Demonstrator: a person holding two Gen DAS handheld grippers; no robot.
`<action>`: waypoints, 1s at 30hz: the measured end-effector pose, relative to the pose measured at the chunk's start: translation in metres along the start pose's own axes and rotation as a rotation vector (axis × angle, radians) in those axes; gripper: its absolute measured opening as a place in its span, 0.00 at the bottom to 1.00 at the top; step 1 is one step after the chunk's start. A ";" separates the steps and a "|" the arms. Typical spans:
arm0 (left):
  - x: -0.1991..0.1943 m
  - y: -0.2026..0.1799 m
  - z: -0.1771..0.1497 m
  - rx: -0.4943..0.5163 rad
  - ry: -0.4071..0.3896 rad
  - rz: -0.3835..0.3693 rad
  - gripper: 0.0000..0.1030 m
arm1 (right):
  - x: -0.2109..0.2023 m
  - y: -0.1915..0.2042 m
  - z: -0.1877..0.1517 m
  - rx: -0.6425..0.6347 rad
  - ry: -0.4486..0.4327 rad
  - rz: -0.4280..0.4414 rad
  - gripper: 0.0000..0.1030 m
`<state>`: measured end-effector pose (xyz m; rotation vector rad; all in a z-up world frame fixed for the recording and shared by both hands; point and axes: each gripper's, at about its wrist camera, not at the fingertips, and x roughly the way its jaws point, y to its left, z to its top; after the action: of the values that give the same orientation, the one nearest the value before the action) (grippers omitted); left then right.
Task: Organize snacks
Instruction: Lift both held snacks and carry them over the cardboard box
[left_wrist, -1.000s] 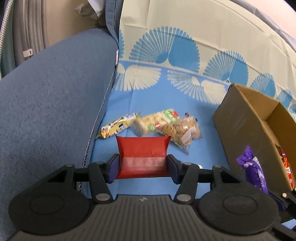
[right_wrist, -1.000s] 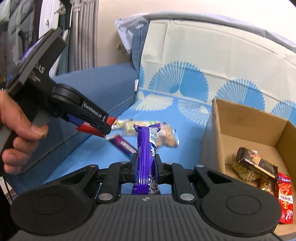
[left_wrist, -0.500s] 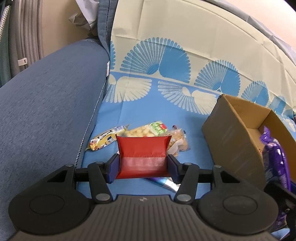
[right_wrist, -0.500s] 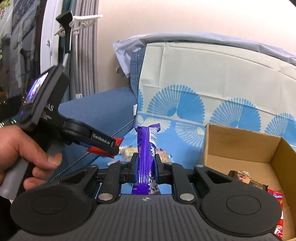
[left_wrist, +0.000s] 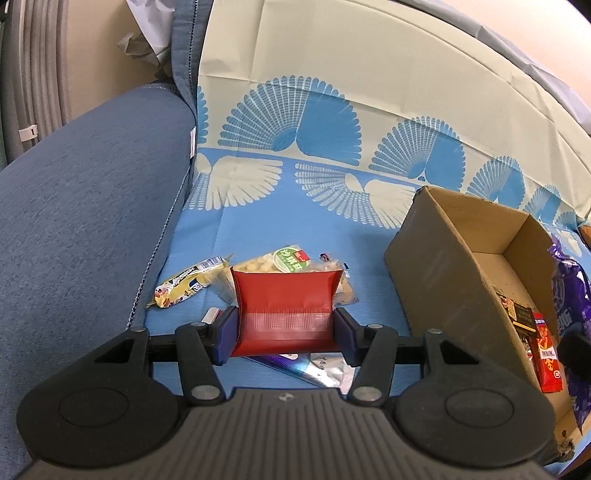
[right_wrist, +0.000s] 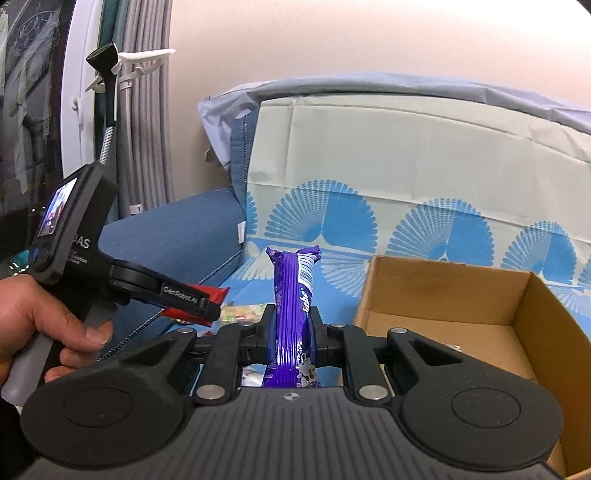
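My left gripper (left_wrist: 284, 328) is shut on a red snack packet (left_wrist: 284, 302) and holds it above the blue cloth. It also shows in the right wrist view (right_wrist: 207, 299), still holding the red packet (right_wrist: 212, 293). My right gripper (right_wrist: 293, 332) is shut on a purple snack bar (right_wrist: 293, 295), held upright beside the open cardboard box (right_wrist: 443, 280). The purple bar (left_wrist: 570, 295) shows at the right edge of the left wrist view, over the box (left_wrist: 436, 251). Loose snacks lie on the cloth: a yellow bar (left_wrist: 188, 282) and a clear bag of round snacks (left_wrist: 273, 262).
The box holds a dark packet (left_wrist: 521, 314) and a red packet (left_wrist: 548, 362). A silvery-blue wrapper (left_wrist: 314, 369) lies under my left gripper. A blue sofa armrest (left_wrist: 81, 206) rises on the left. The patterned backrest (left_wrist: 369, 103) stands behind.
Both grippers have risen with their snacks. The right gripper and purple bar moved toward and over the box; the left gripper lifted the red packet higher above the loose snacks.
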<state>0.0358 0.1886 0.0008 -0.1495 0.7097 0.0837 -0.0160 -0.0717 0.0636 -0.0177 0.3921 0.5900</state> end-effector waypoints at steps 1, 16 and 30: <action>0.000 0.000 0.000 -0.001 -0.002 -0.001 0.58 | 0.000 -0.002 0.000 0.002 0.003 -0.005 0.16; 0.000 -0.016 0.006 0.007 -0.034 -0.030 0.58 | -0.009 -0.037 -0.003 0.050 -0.021 -0.076 0.16; -0.014 -0.067 0.017 0.024 -0.188 -0.129 0.58 | -0.017 -0.069 -0.011 0.105 -0.020 -0.171 0.16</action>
<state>0.0448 0.1249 0.0296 -0.1623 0.5117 -0.0339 0.0047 -0.1398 0.0535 0.0548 0.3972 0.4005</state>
